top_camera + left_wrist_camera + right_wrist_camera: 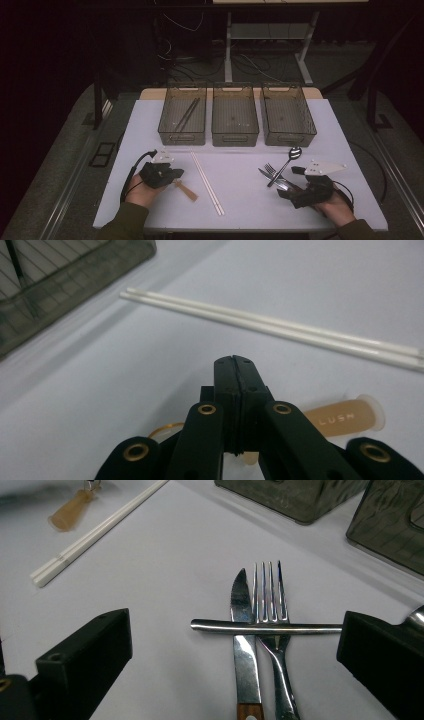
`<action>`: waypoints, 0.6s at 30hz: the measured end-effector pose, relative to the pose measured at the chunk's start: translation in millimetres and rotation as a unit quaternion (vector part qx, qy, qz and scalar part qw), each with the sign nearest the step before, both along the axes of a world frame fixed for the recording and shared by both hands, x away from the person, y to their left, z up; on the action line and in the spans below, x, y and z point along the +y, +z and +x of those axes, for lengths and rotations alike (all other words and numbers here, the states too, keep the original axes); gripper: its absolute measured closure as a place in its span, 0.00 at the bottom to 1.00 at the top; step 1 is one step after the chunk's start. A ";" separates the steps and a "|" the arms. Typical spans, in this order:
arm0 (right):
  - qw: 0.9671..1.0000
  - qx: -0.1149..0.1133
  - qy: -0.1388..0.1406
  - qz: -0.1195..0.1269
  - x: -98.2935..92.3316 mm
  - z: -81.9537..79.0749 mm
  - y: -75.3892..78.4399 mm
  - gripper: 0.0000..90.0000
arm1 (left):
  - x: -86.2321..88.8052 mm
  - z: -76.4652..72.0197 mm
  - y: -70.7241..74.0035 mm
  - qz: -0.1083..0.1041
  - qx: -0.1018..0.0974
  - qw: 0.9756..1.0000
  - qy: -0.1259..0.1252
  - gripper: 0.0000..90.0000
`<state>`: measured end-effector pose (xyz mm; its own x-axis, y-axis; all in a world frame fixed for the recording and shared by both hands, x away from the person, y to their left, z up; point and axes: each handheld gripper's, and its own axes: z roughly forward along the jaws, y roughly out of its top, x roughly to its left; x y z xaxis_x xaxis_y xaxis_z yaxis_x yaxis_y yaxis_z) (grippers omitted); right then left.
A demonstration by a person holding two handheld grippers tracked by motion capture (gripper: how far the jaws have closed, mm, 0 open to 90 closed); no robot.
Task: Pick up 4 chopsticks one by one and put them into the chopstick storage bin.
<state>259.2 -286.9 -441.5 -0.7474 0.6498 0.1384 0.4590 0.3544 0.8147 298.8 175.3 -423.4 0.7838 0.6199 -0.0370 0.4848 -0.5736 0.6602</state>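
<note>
Left gripper (176, 173) clenched on nothing beside tan handle (345, 417) near table's (240, 205) front edge; right gripper (235, 645) released around spoon handle (265, 627).

A pale white-topped table (150, 120) carries everything here; along its far edge stand three smoky translucent bins (235, 121) side by side, the left-hand one holding a pair of dark chopsticks (186, 114); nearer in, left of centre, a pair of white chopsticks (207, 183) lies flat, the two sticks touching, running on a slant; just beside them to the left lies a small tan tag (187, 190) with a gold ring at one end; over to the right, a knife (242, 630) and a fork (272, 630) lie parallel, and a spoon (288, 160) rests crosswise on top of both.
</note>
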 end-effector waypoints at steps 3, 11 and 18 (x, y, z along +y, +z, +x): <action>1.000 -0.002 0.001 0.000 0.0 0.0 0.2 0.02 | -1.2 1.4 -3.1 0.018 0.002 1.000 0.004 0.99; 1.000 -0.001 0.001 0.000 0.0 0.2 0.0 0.02 | -0.5 4.9 -8.6 0.032 0.012 0.999 0.004 0.99; 1.000 -0.001 0.001 0.000 0.1 0.1 0.0 0.02 | 1.5 5.9 -10.4 0.036 0.021 0.999 0.008 0.99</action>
<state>259.3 -286.8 -441.5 -0.7489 0.6485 0.1361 0.4562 0.3556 0.8158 304.7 176.8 -433.7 0.7729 0.6341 -0.0241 0.5203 -0.6116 0.5960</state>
